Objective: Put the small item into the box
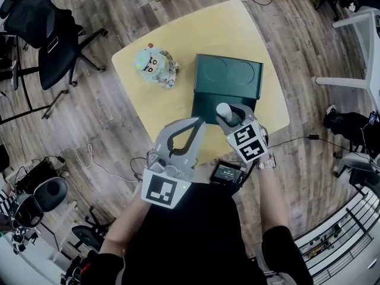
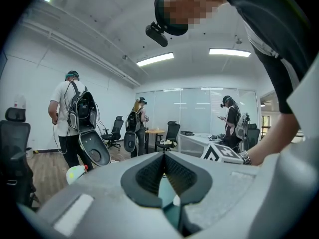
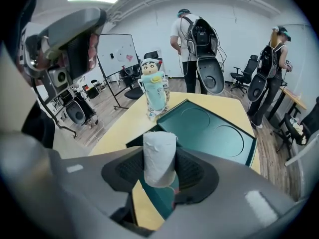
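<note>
1. The right gripper [image 3: 160, 176] pinched the roll [image 3: 159, 156] between its pads. The roll's far end stuck out past the jaws, probably so that it could lead the way into the box [image 1: 224, 103].
2. The roll hung over the near part of the box, toward the table's [image 1: 178, 37] near right edge. From the head view I could not be sure whether its end had dipped below the rim. I judged it not yet released.
3. The box sat open in the right half of the table. Its lid [image 1: 229, 73] was folded back flat toward the far edge, which left the opening free from the person's side.
4. The left gripper [image 1: 198, 122] hovered at the near edge, just left of the box. Its fingers were pressed together on nothing. It seemed parked there to stay out of the way, since the box needed no steadying.
5. A toy [image 1: 155, 65] stood toward the left edge, apart from the box and clear of the drop.
</note>
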`<state>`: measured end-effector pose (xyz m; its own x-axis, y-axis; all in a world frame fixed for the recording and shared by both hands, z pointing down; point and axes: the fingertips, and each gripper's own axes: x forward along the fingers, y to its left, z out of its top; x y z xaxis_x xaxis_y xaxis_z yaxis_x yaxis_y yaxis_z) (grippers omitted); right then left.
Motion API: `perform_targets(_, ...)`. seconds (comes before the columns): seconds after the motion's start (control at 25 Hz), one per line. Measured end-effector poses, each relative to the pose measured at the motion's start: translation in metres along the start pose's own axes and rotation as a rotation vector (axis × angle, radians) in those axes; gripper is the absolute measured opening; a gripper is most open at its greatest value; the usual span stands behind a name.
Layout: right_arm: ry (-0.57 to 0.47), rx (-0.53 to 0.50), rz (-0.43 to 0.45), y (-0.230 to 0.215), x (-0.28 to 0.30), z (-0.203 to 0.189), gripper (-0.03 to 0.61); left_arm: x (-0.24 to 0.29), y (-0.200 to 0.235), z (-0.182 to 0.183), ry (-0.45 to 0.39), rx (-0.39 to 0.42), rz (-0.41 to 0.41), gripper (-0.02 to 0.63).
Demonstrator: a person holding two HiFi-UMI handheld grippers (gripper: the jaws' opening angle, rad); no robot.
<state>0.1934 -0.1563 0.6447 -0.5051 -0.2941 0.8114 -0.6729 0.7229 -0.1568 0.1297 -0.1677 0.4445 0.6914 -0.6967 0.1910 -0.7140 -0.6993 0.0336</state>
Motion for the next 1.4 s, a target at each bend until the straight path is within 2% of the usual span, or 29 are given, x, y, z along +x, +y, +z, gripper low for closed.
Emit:
perform_targets(0.32, 0.115, 0.034, -0.005, -0.010, 0.035, -0.025, 0.186, -0.002, 0.009, -0.007, 0.011, -0.040, -0.014, 0.002)
perform_targets(0.56, 0.167, 0.076, -0.022, -0.015, 0.056, -0.036, 0.187, -0.004, 0.018, -0.012, 0.021, -0.037, -0.029, 0.002)
perform_targets(0.88, 0.254, 0.070, -0.009, -0.010, 0.074, -0.053, 0.187, -0.008, 0.029, -0.017, 0.031, -0.040, -0.030, 0.002)
perform_targets(1.4, 0.287, 0.070, -0.056, -0.014, 0.085, -0.065, 0.195, -0.014, 0.033, -0.023, 0.037, -0.048, -0.013, 0.002)
